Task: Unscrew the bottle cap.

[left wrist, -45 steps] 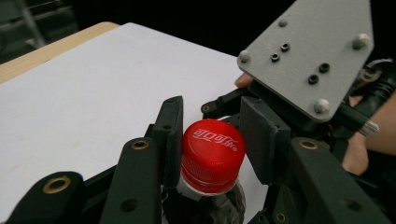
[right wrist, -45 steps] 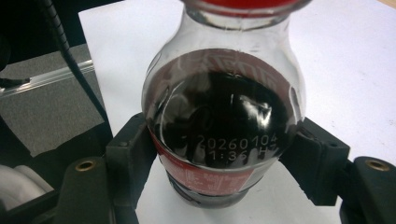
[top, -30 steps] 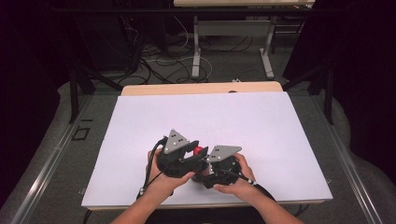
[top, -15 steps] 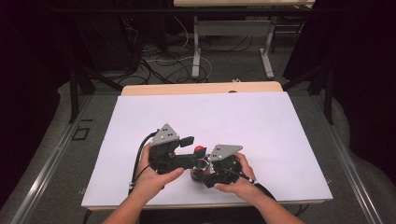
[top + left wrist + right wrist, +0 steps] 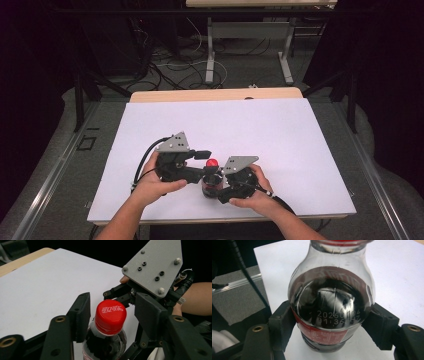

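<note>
High view: cola bottle [image 5: 211, 181] upright at near centre of white table [image 5: 280, 135], between both hands. Right gripper [image 5: 329, 327] clamped on bottle's body. Left gripper [image 5: 112, 315] just left, jaws astride red cap [image 5: 111, 316], lately closing in, seemingly with slight gaps, not quite pressing.

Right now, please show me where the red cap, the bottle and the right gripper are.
red cap [image 5: 111, 312]: left gripper view, on its printed top.
bottle [image 5: 332, 305]: right gripper view, on the dark glassy shoulder above the label.
right gripper [image 5: 214, 189]: high view, between its jaws, closed on the bottle.
</note>
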`<action>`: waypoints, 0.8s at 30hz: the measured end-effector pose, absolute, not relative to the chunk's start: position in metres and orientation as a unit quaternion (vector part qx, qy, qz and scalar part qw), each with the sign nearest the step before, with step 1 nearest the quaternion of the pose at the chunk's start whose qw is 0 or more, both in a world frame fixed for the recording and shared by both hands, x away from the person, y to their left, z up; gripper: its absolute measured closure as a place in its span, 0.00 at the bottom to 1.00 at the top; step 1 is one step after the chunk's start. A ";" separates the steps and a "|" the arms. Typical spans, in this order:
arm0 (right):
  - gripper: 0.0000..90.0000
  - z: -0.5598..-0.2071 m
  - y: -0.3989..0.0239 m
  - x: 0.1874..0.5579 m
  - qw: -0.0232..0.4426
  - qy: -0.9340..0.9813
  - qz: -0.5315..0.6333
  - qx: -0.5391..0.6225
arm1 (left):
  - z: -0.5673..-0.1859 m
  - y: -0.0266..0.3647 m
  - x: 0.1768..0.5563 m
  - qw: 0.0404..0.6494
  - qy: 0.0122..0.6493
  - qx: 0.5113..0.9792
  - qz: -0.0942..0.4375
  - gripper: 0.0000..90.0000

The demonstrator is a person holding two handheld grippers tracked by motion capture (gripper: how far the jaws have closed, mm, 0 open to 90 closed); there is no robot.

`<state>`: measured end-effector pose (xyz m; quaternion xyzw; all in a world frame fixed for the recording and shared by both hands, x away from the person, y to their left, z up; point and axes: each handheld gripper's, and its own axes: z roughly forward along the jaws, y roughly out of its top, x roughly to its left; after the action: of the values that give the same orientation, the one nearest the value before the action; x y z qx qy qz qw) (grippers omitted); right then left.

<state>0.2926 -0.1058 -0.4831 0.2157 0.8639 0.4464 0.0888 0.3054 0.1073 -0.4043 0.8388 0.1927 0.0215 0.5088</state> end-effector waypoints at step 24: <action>0.34 -0.484 -0.104 0.291 0.092 0.864 0.446 0.214 | -0.412 0.090 0.299 0.506 0.216 0.833 0.057 0.68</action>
<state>0.2911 -0.1041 -0.4841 0.2138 0.8644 0.4457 0.0916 0.2990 0.0904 -0.4117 0.8334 0.2161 0.0567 0.5056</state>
